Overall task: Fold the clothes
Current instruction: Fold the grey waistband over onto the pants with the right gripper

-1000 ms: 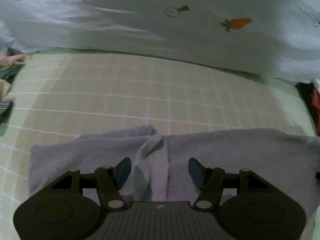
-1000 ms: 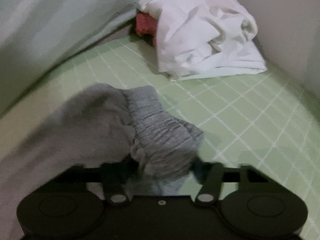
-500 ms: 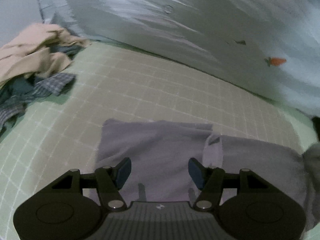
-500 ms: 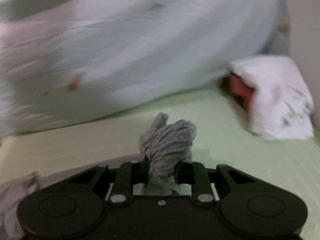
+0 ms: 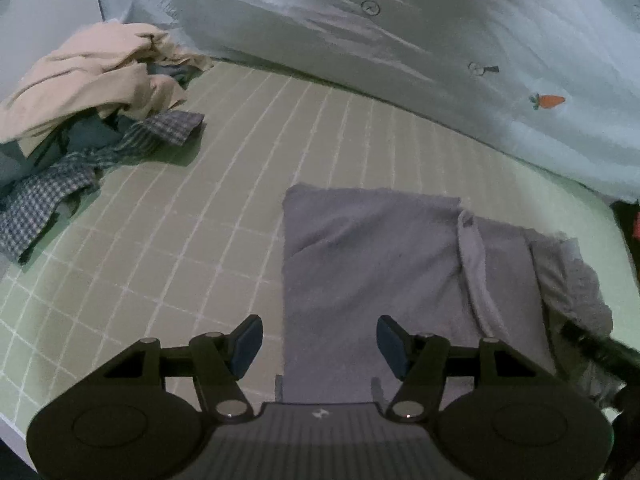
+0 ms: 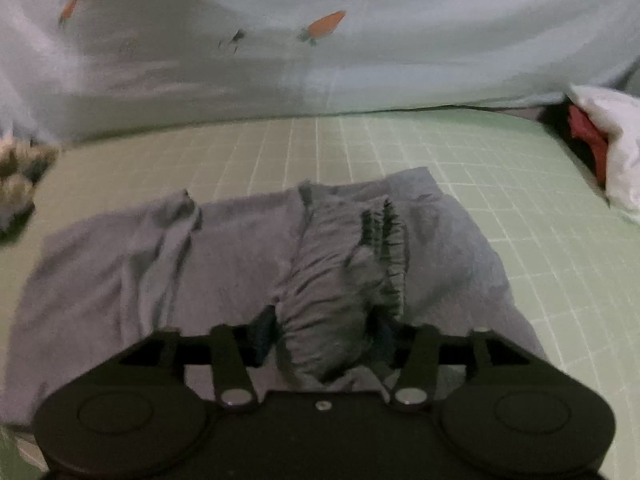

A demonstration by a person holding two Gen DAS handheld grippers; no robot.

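Observation:
Grey sweatpants (image 5: 380, 264) lie spread on the green grid sheet (image 5: 200, 220). My left gripper (image 5: 319, 342) is open and empty, hovering over the pants' left edge. In the right wrist view the pants (image 6: 160, 264) lie flat with the elastic waistband (image 6: 340, 280) bunched up and folded over onto them. My right gripper (image 6: 322, 334) has its jaws spread wide with the waistband lying between them; the fingers look apart from the cloth. The right gripper's dark edge shows at the lower right of the left wrist view (image 5: 600, 352).
A pile of beige and checked clothes (image 5: 80, 112) lies at the left. A white garment over something red (image 6: 608, 148) lies at the right. A pale quilt with carrot prints (image 6: 320, 40) runs along the back.
My right gripper carried the waistband left over the pants, lowered it and opened its jaws. My left gripper shifted left to the pants' edge, staying open.

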